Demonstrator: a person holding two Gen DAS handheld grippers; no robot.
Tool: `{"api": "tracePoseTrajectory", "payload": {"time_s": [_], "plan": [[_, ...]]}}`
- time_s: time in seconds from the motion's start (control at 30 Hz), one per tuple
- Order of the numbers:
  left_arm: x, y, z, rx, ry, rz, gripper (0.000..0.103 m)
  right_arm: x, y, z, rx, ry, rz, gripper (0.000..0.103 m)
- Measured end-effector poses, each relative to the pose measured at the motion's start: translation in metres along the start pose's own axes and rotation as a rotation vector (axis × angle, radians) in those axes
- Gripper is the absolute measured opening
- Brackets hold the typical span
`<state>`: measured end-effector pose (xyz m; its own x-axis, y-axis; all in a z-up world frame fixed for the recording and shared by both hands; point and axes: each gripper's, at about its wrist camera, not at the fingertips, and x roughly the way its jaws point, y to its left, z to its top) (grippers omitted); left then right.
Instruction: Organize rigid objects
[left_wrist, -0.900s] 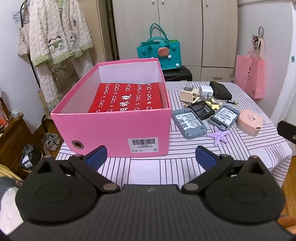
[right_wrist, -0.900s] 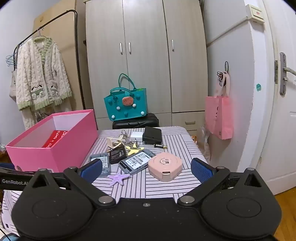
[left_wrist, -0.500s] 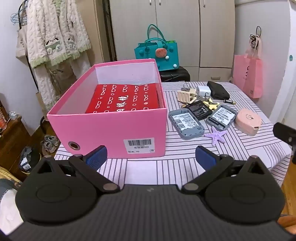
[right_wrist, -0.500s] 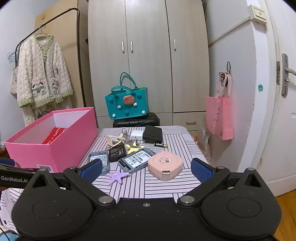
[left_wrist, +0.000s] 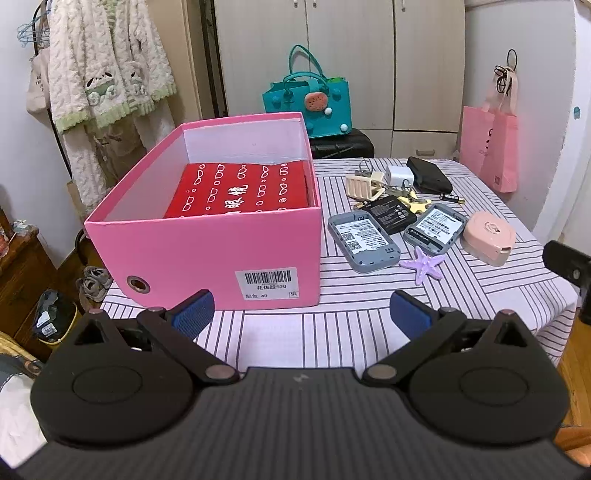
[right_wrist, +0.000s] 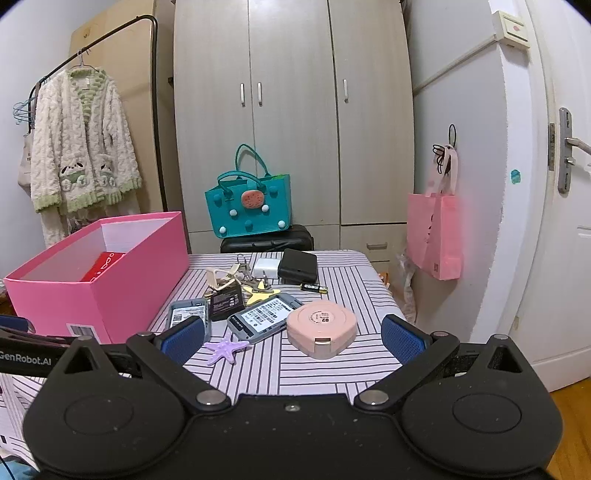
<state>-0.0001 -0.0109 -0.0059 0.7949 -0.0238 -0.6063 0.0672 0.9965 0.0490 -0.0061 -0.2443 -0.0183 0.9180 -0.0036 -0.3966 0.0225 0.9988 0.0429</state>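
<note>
A pink cardboard box (left_wrist: 207, 240) (right_wrist: 92, 288) stands on the striped table with a red packet (left_wrist: 240, 192) lying inside. To its right lie two grey devices (left_wrist: 364, 240) (right_wrist: 264, 319), a black battery (left_wrist: 388, 212), a purple starfish (left_wrist: 424, 264) (right_wrist: 225, 349), a round pink case (left_wrist: 487, 238) (right_wrist: 321, 328), a beige hair clip (left_wrist: 364, 186), keys, a white charger (left_wrist: 399, 175) and a black wallet (left_wrist: 428, 179) (right_wrist: 297, 266). My left gripper (left_wrist: 301, 314) hangs open before the box, empty. My right gripper (right_wrist: 291, 338) is open and empty, just short of the starfish and pink case.
A teal bag (right_wrist: 249, 206) sits on a black suitcase behind the table, before a wardrobe. A pink bag (right_wrist: 436, 236) hangs on the right wall beside a door. A fluffy cardigan (right_wrist: 79, 147) hangs on a rack at left. The table edge (left_wrist: 554, 295) drops off at right.
Both views have shifted slightly: the left gripper has drawn back a little from the box, and the right one has edged towards the objects. Nothing on the table has moved.
</note>
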Motion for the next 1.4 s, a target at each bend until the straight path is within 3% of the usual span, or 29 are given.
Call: {"api": "tracePoseTrajectory", "payload": {"time_s": [1.4], "plan": [[0.0055,0.0033,-0.0068,-0.013,0.000,0.026,0.103,0.0079,0.0007,-0.0049,-0.024,0.019,-0.010,0.103]]}}
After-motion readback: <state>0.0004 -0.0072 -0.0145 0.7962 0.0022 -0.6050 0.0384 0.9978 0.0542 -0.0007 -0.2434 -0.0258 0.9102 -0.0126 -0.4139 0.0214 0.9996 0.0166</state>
